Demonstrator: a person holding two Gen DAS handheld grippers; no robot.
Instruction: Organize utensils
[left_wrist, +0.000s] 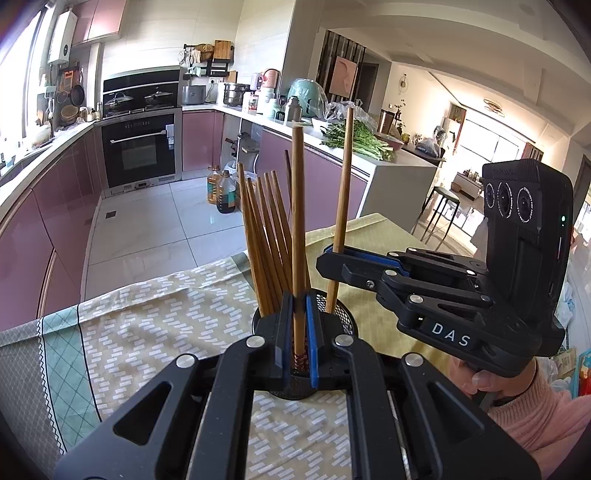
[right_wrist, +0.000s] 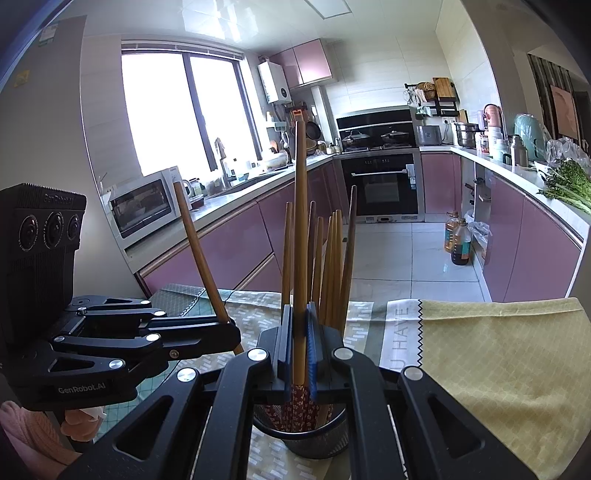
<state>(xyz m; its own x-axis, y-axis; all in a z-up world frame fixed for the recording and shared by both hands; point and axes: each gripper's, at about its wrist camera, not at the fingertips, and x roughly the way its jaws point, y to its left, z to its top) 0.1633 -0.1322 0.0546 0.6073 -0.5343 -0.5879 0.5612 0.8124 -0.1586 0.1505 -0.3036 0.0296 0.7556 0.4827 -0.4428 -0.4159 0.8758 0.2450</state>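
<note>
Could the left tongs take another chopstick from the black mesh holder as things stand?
Probably not: the left tongs are shut on one chopstick already, and the right tongs crowd over the black mesh holder.

I read "DAS" in white letters on the side of the right gripper (left_wrist: 334, 254), as seen from the left wrist camera. From the right wrist camera I make out "GenRobot.AI" on the body of the left gripper (right_wrist: 231, 332), and a fainter "GenRobot" embossed on top of its camera housing (right_wrist: 59, 198). On the white band of the tablecloth (right_wrist: 402, 332) I can read "HAVE", preceded by a letter that looks like a U; the rest is cut off. The labels on the oven and the bottles are too small for me to read.
</note>
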